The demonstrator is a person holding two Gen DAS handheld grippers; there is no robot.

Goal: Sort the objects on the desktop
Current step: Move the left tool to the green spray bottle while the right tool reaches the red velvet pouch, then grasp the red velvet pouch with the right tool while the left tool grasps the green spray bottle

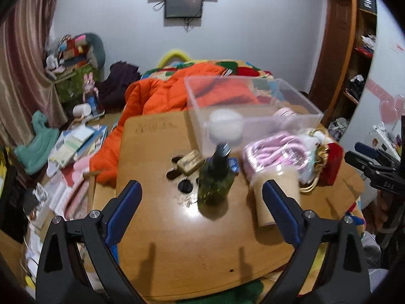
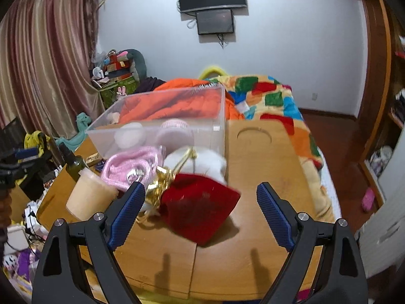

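On the wooden table point(image 1: 177, 240) stand a dark green spray bottle point(image 1: 215, 177), a beige cup point(image 1: 278, 190), a bag of pink cord point(image 1: 276, 154), a red and white pouch with gold trim point(image 1: 329, 164) and a small tan block point(image 1: 189, 163). A clear plastic bin point(image 1: 253, 111) at the back holds a white puff point(image 1: 225, 124) and a pink round item point(image 1: 286, 116). My left gripper point(image 1: 202, 192) is open, just short of the bottle. My right gripper point(image 2: 200, 195) is open around the red pouch point(image 2: 200, 205), with the cup point(image 2: 88, 195), cord point(image 2: 131, 162) and bin point(image 2: 164, 124) beyond.
A bed with an orange quilt point(image 1: 164, 88) and a patchwork blanket point(image 2: 273, 101) lies behind the table point(image 2: 265, 152). Books and clutter point(image 1: 76, 147) cover the floor at left. A curtain point(image 2: 45, 63) hangs at left and a wooden shelf point(image 1: 354, 50) stands at right.
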